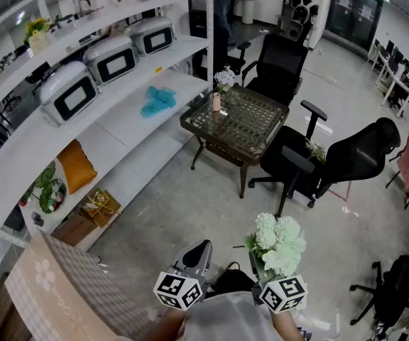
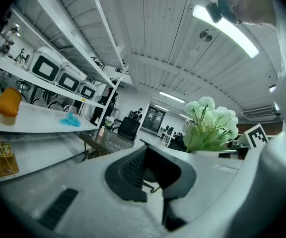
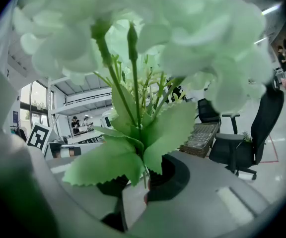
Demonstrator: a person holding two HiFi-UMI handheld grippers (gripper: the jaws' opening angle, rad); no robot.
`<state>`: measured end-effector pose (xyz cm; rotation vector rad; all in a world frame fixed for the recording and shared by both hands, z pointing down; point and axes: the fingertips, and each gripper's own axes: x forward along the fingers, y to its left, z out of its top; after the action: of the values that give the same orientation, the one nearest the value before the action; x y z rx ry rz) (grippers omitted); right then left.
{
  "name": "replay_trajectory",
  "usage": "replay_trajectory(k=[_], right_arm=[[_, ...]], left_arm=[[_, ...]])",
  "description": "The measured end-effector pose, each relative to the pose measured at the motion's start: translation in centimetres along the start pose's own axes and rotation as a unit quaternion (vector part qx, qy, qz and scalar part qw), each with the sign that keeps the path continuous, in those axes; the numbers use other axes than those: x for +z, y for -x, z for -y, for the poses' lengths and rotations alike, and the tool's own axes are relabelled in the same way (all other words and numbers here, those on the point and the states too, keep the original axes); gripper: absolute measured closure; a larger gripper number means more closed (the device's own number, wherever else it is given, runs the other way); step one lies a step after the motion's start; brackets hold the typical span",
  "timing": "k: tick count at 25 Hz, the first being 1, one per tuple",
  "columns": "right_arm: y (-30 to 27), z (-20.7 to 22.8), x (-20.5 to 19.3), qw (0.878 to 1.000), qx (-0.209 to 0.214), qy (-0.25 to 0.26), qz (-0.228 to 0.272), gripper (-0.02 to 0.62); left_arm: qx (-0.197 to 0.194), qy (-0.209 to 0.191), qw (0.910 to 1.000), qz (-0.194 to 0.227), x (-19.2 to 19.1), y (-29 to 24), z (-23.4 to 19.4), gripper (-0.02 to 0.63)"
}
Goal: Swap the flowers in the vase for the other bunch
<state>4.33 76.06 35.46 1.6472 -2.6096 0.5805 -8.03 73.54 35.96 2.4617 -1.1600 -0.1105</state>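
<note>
A small pink vase [image 1: 216,102] with pale flowers [image 1: 224,78] stands on the far left corner of the dark lattice-top table [image 1: 251,123], well ahead of me. My right gripper [image 1: 263,267] is shut on the stems of a bunch of white-green flowers [image 1: 278,243], held upright close to my body. In the right gripper view the stems and leaves [image 3: 133,152] rise from between the jaws of the right gripper [image 3: 142,178], and the blooms fill the view. My left gripper [image 1: 196,256] is shut and empty beside it. The left gripper view shows the left gripper [image 2: 150,176], the bunch [image 2: 210,123] and the distant vase [image 2: 101,131].
White shelving [image 1: 133,112] runs along the left with several grey appliances [image 1: 112,59], a blue cloth [image 1: 158,100] and an orange cushion [image 1: 75,165]. Two black office chairs [image 1: 346,162] [image 1: 279,62] stand right of and behind the table. A checked cloth [image 1: 69,290] lies at lower left.
</note>
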Motion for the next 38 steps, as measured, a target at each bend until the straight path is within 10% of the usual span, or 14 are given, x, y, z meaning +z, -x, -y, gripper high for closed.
replay_trajectory(k=[17, 38], right_arm=[[-4.5, 0.3, 0.9, 1.0, 0.0, 0.018, -0.006, 0.534], [-18.7, 8.3, 5.5, 0.999, 0.029, 0.007, -0.025, 0.518]], left_arm=[[0.053, -0.005, 0.9986, -0.003, 0.5, -1.4, -3.9, 0.603], [0.057, -0.028, 0.9977, -0.022, 6.3, -16.7, -11.1, 0.603]])
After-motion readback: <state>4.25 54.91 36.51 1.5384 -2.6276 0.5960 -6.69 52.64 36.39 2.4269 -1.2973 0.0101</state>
